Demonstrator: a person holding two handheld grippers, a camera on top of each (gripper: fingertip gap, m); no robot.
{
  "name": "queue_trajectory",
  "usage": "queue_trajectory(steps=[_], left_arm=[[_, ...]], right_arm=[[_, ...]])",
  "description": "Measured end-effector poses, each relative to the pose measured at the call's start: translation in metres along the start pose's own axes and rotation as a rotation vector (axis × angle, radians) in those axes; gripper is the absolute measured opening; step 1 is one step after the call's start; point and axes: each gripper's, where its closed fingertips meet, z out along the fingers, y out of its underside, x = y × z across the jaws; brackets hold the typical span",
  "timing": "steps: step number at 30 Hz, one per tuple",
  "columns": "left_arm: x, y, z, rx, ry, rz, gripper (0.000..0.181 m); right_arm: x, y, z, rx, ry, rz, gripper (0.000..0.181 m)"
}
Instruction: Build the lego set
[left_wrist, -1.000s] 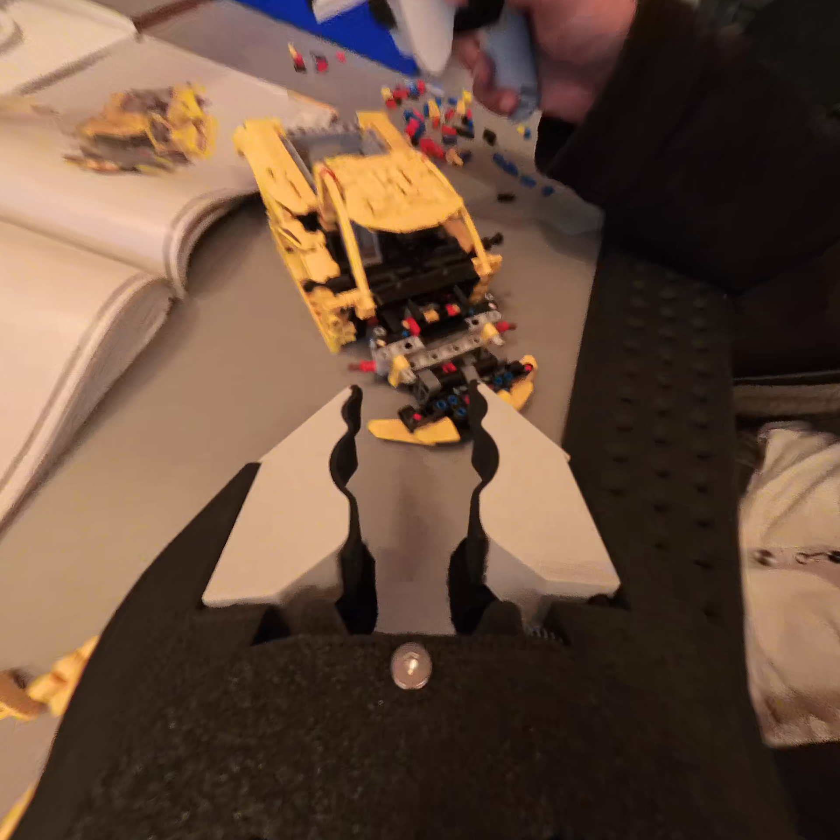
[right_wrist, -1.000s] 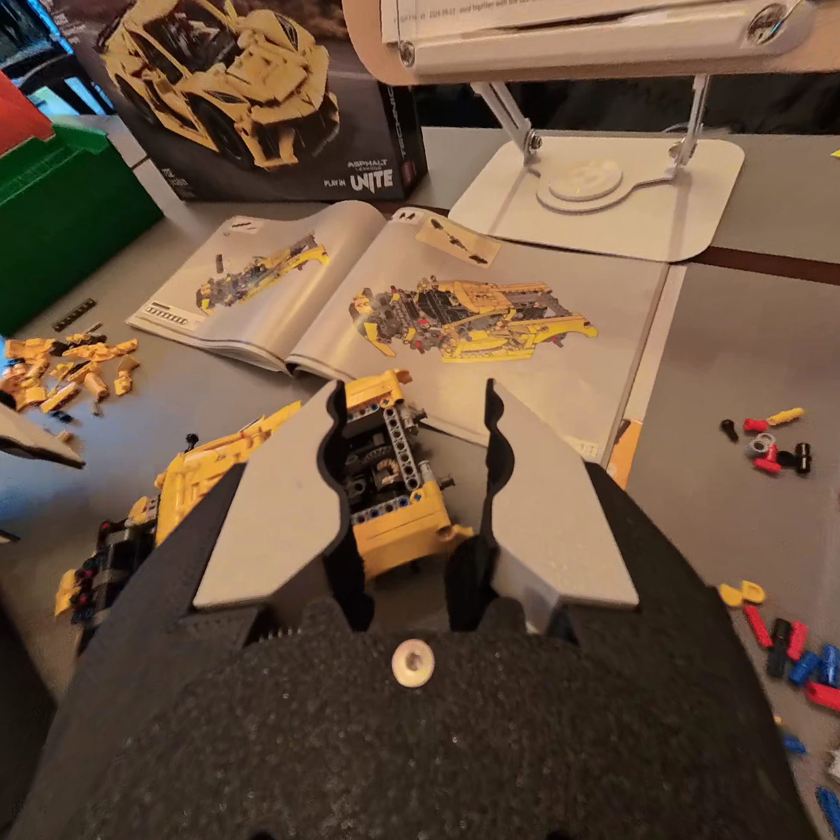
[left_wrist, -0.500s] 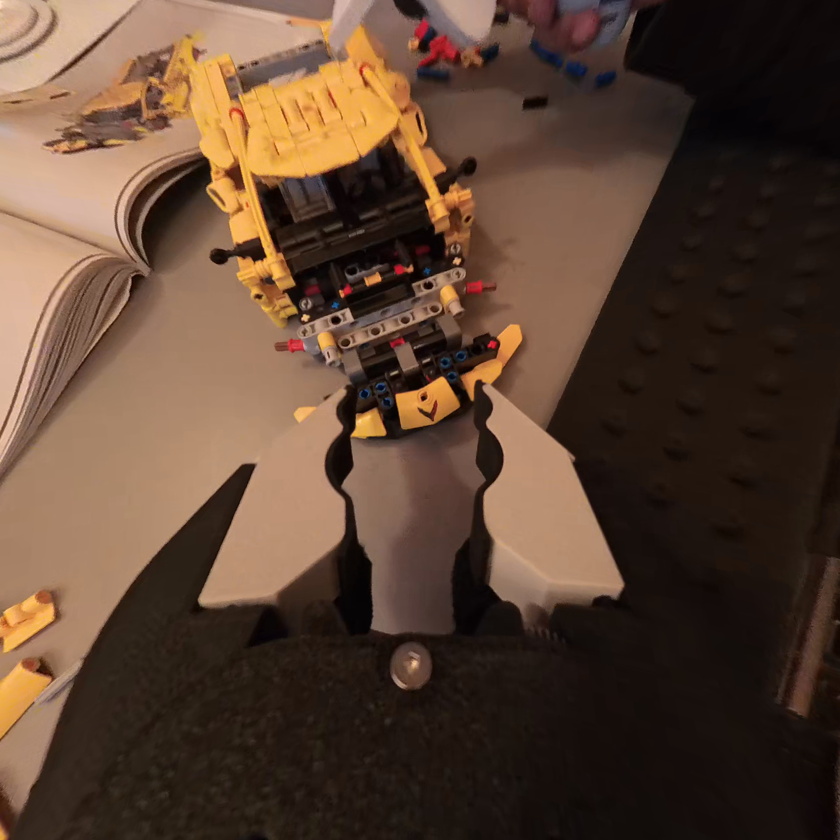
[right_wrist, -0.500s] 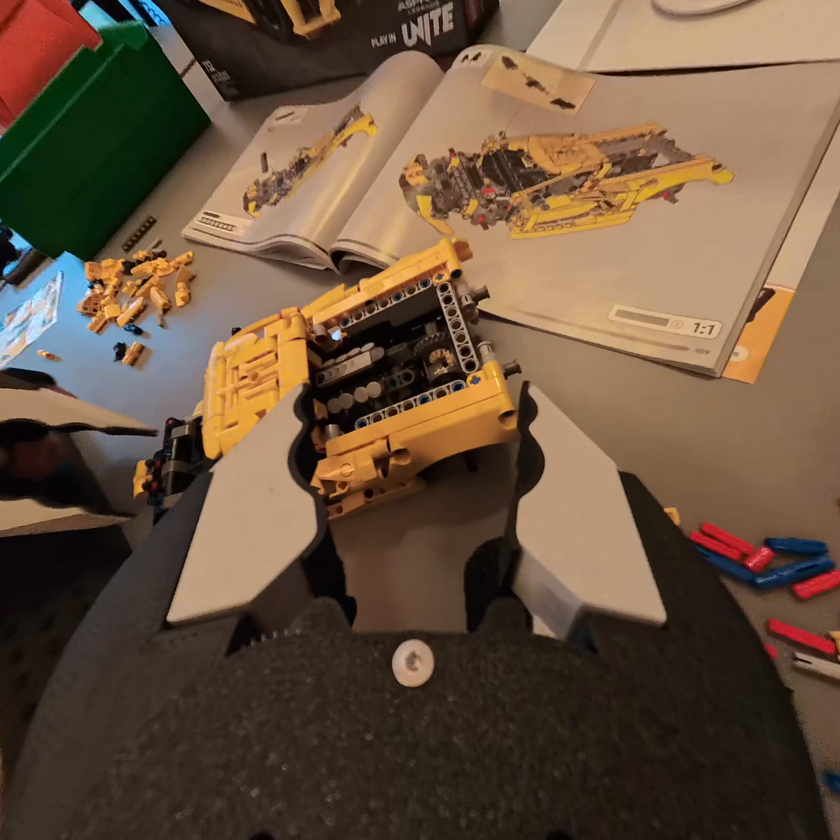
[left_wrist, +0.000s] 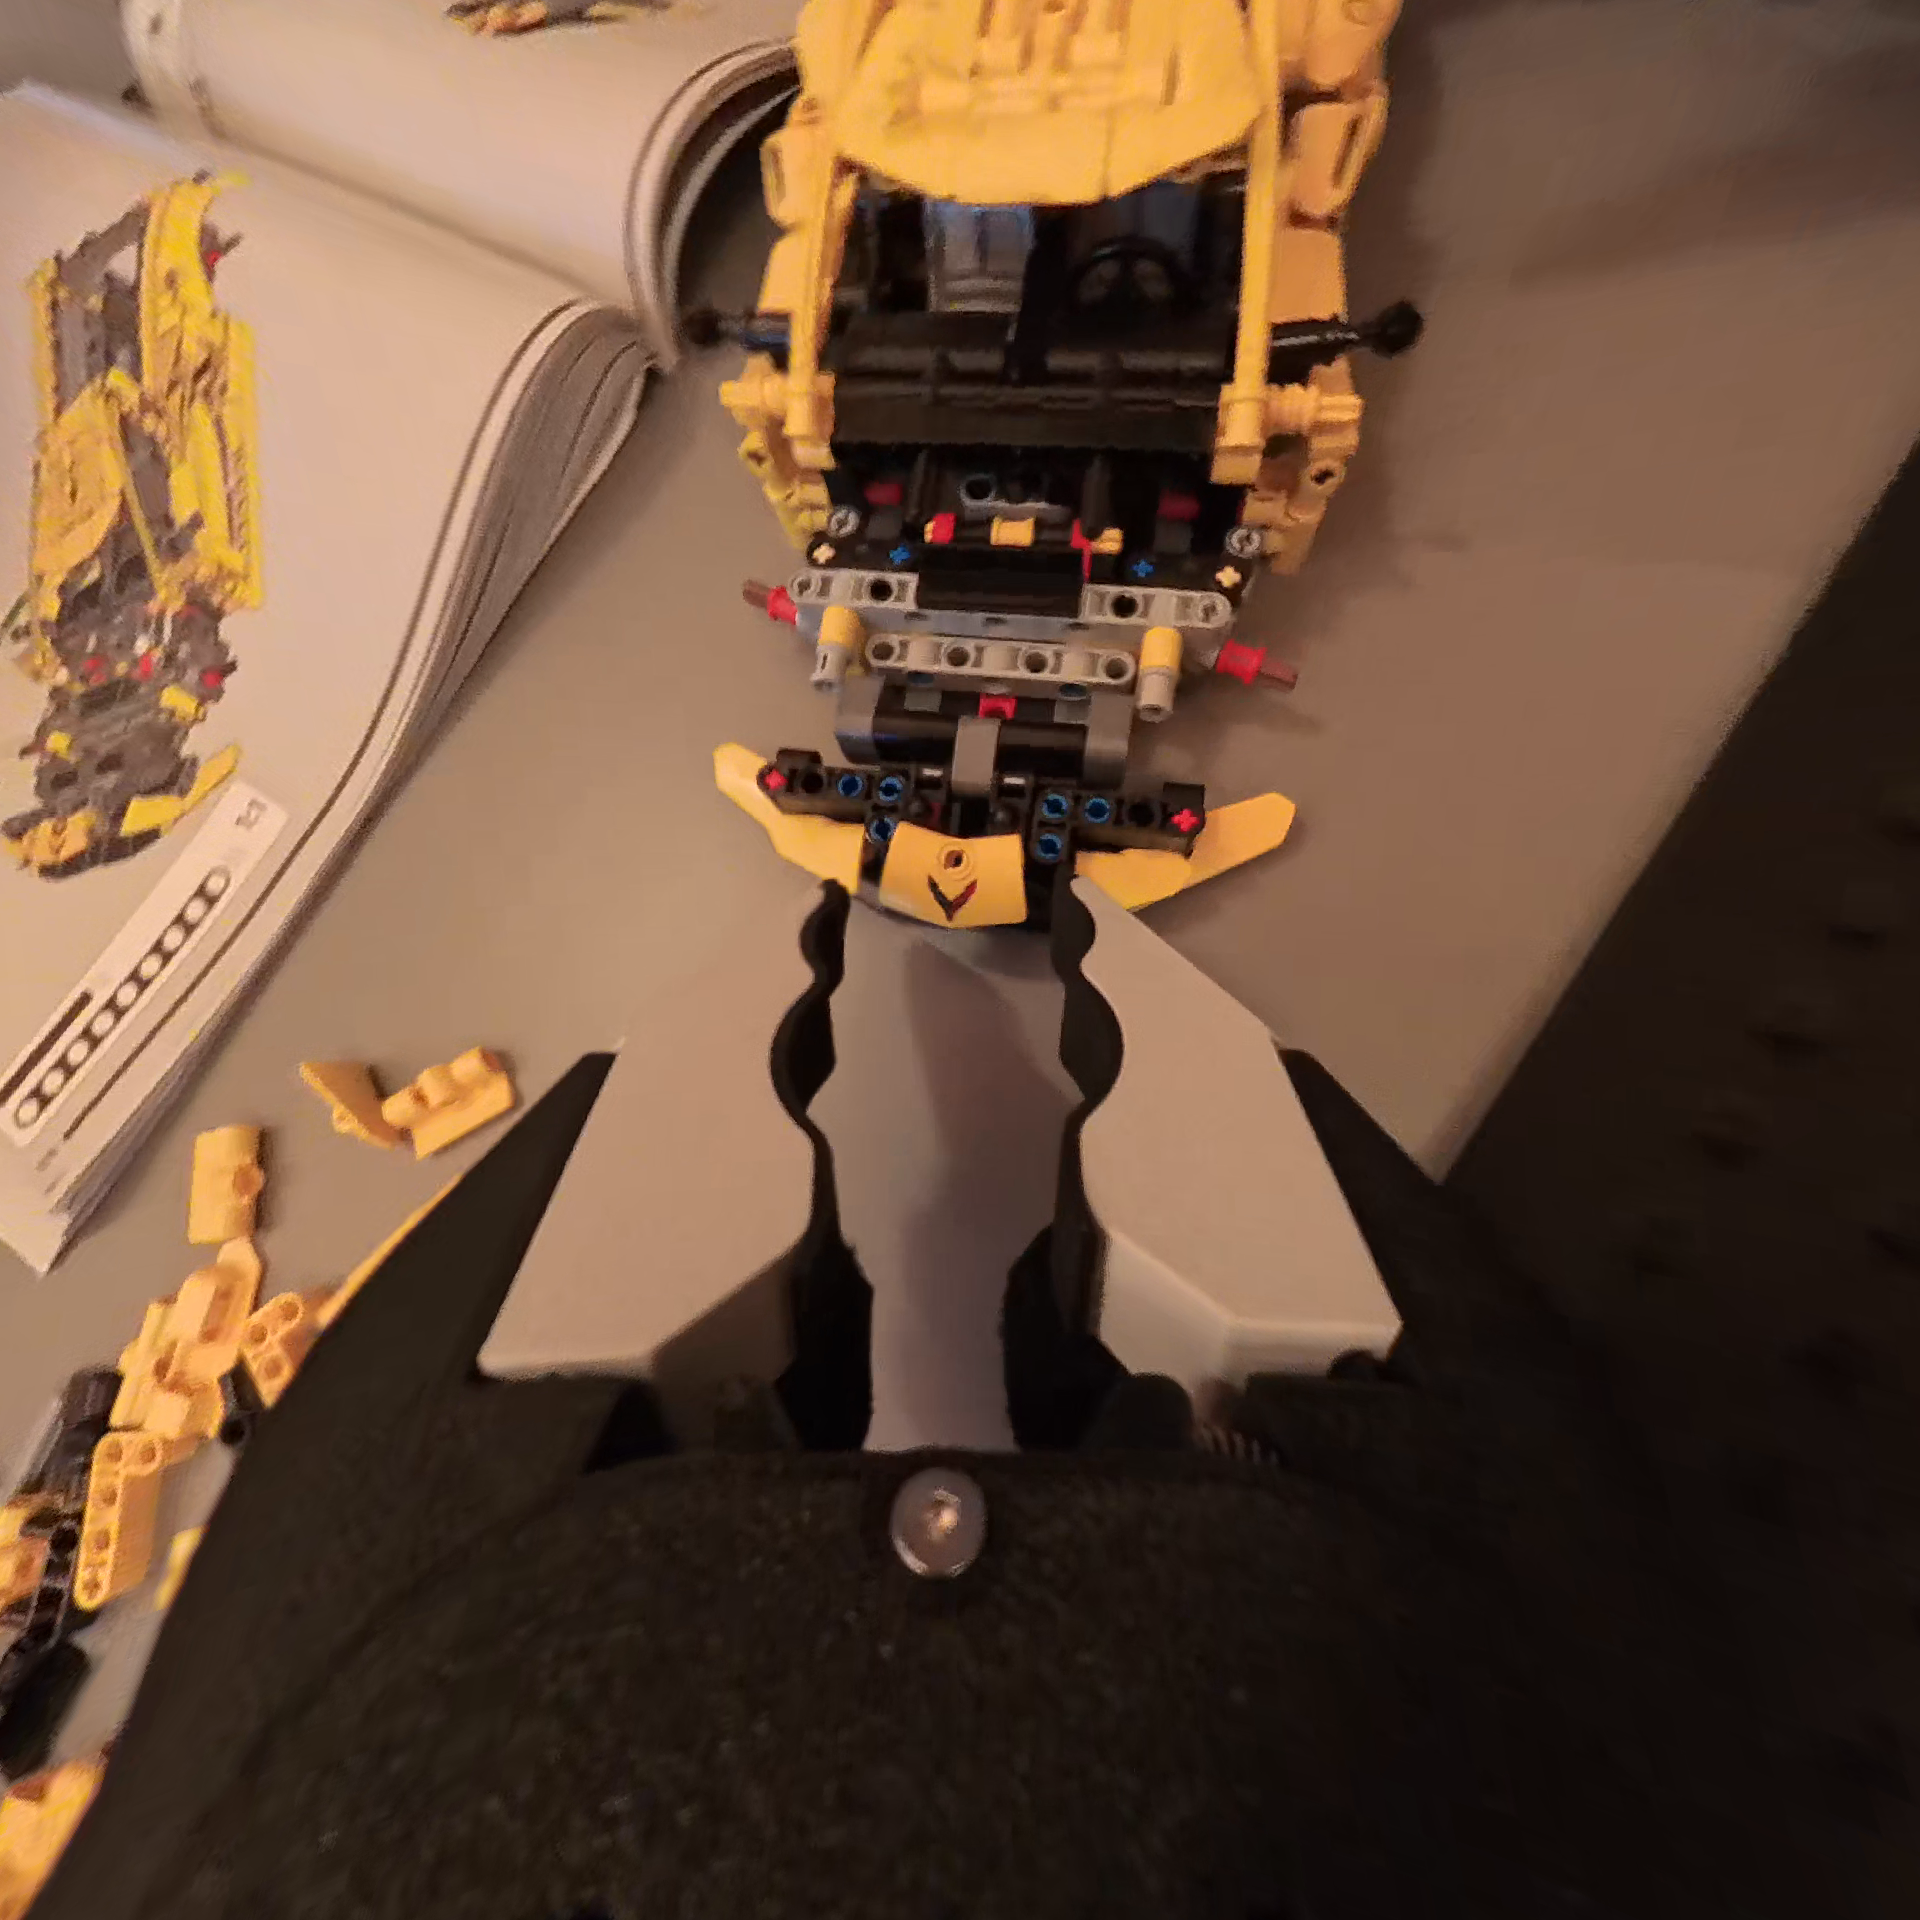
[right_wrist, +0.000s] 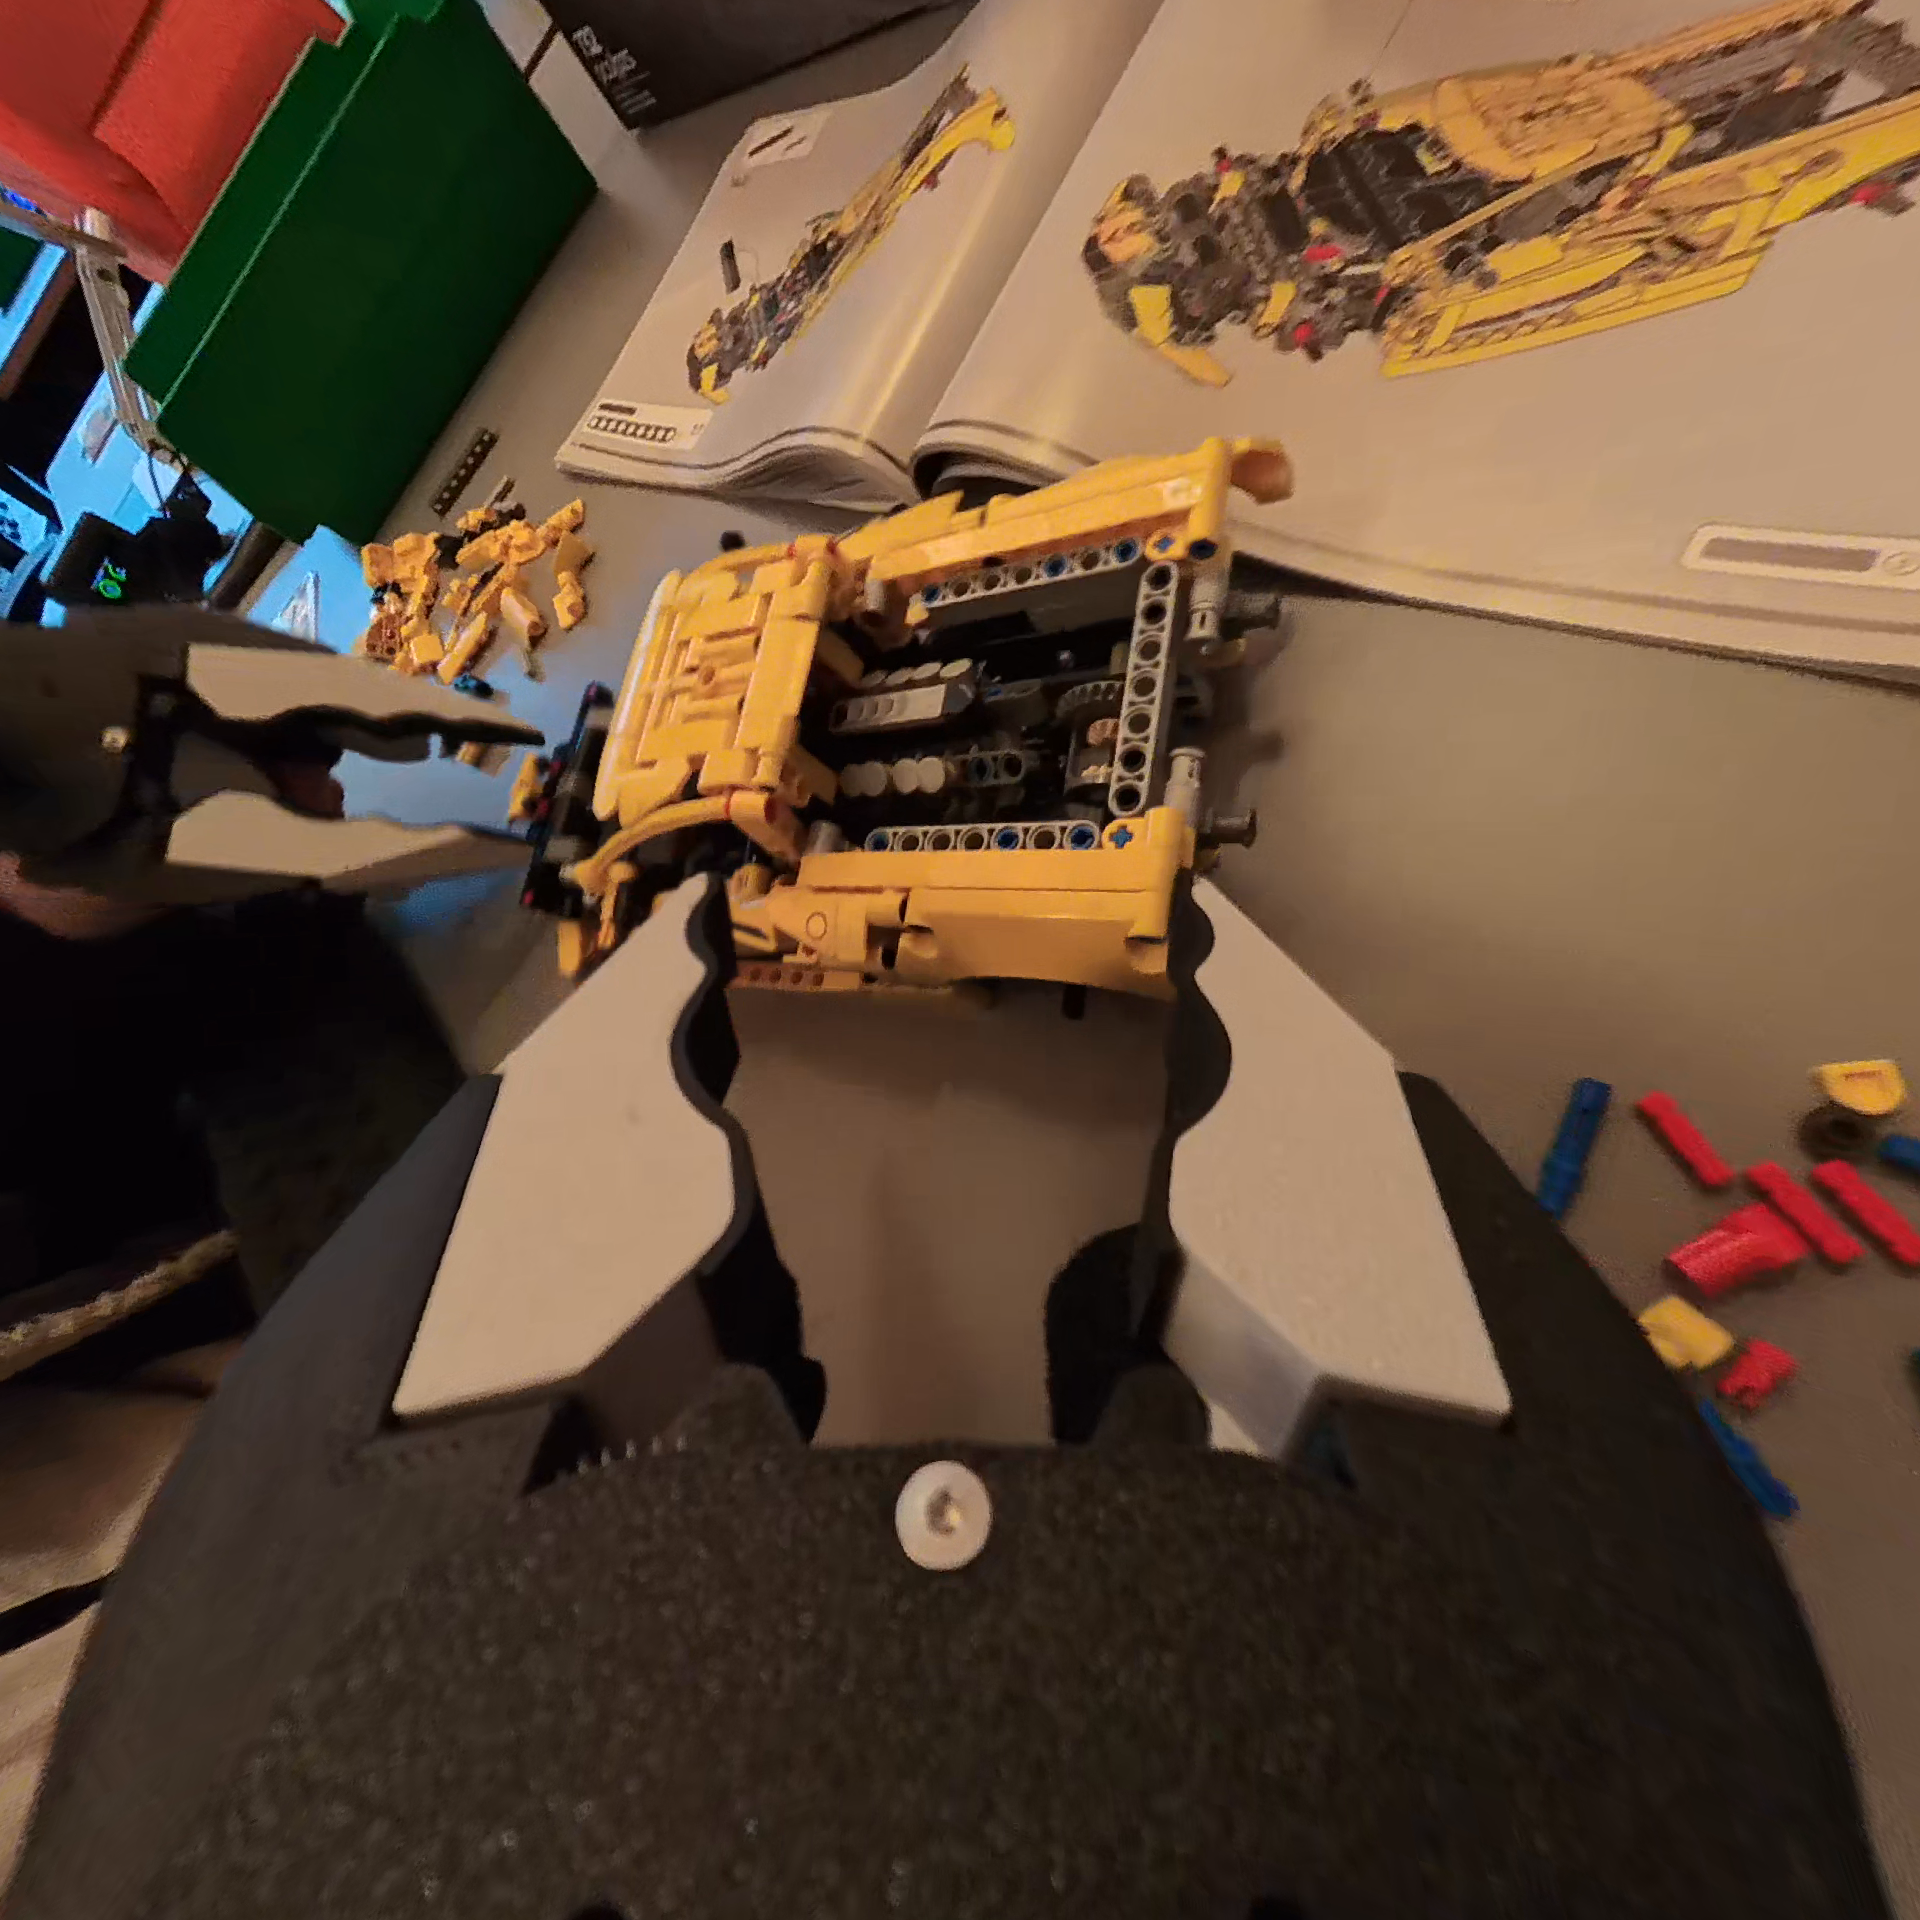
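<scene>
A: What differs from a second ago?

B: In the left wrist view the yellow Lego car (left_wrist: 1039, 436) fills far more of the picture. The left hand-held gripper (left_wrist: 948, 896) has come up to its nose, where before there was a clear strip of grey tabletop (left_wrist: 582, 831) between them. The person's hand that showed at the top of that view is out of it now.

A: And on the right?

B: The right hand-held gripper (right_wrist: 940, 914) was over the car's rear corner, looking toward the box. Now it sits at the car's side panel, one fingertip near each end of that panel.

A: Are the grippers closed?

B: Both are spread, with nothing pinched. The left one's tips flank the yellow nose piece (left_wrist: 951, 878), just beside it; whether they touch it I cannot tell.

A: Which way does the car point?

B: It stands on the tabletop, its tail at the open instruction book (right_wrist: 1195, 343). Its long axis runs straight along the left gripper's fingers, nose toward that gripper, and across the right gripper's view, nose to the left.

A: Anything else nearby?

B: Loose yellow pieces (left_wrist: 208, 1309) beside the left gripper, red and blue pins (right_wrist: 1787, 1216) beside the right.
</scene>
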Motion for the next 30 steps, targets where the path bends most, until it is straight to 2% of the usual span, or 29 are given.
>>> queue_trajectory(steps=[6, 9, 12, 14, 17, 20, 22, 24, 26, 28, 30], left_arm=[[-0.029, 0.007, -0.001, 0.023, -0.022, -0.142, 0.036], [-0.038, 0.008, -0.002, 0.04, -0.046, -0.169, 0.036], [-0.038, -0.004, -0.011, 0.101, -0.018, -0.209, 0.037], [-0.043, -0.025, -0.024, 0.195, -0.001, -0.256, 0.037], [-0.054, -0.06, -0.042, 0.308, 0.06, -0.338, 0.037], [-0.066, -0.088, -0.047, 0.358, 0.114, -0.38, 0.038], [-0.083, -0.097, -0.042, 0.392, 0.069, -0.372, 0.038], [-0.106, -0.094, -0.033, 0.425, -0.029, -0.357, 0.038], [-0.124, -0.079, -0.021, 0.421, -0.109, -0.371, 0.038], [-0.133, -0.063, -0.016, 0.387, -0.119, -0.411, 0.038], [-0.142, -0.059, -0.022, 0.399, -0.12, -0.436, 0.038]], right_arm=[[-0.013, 0.008, 0.005, -0.051, 0.017, -0.034, 0.084], [-0.018, 0.009, 0.005, -0.064, -0.021, -0.011, 0.084], [-0.016, 0.013, -0.003, -0.136, -0.043, 0.024, 0.081], [-0.007, -0.002, -0.017, -0.119, -0.015, 0.061, 0.082], [0.005, -0.045, -0.032, -0.027, 0.083, 0.034, 0.08], [0.024, -0.084, -0.03, 0.085, 0.232, -0.087, 0.077], [0.04, -0.097, -0.021, 0.191, 0.308, -0.145, 0.075], [0.056, -0.098, -0.012, 0.268, 0.359, -0.175, 0.069], [0.068, -0.091, -0.006, 0.281, 0.386, -0.196, 0.066], [0.074, -0.087, -0.007, 0.253, 0.395, -0.218, 0.063], [0.079, -0.087, -0.009, 0.266, 0.404, -0.227, 0.058]])
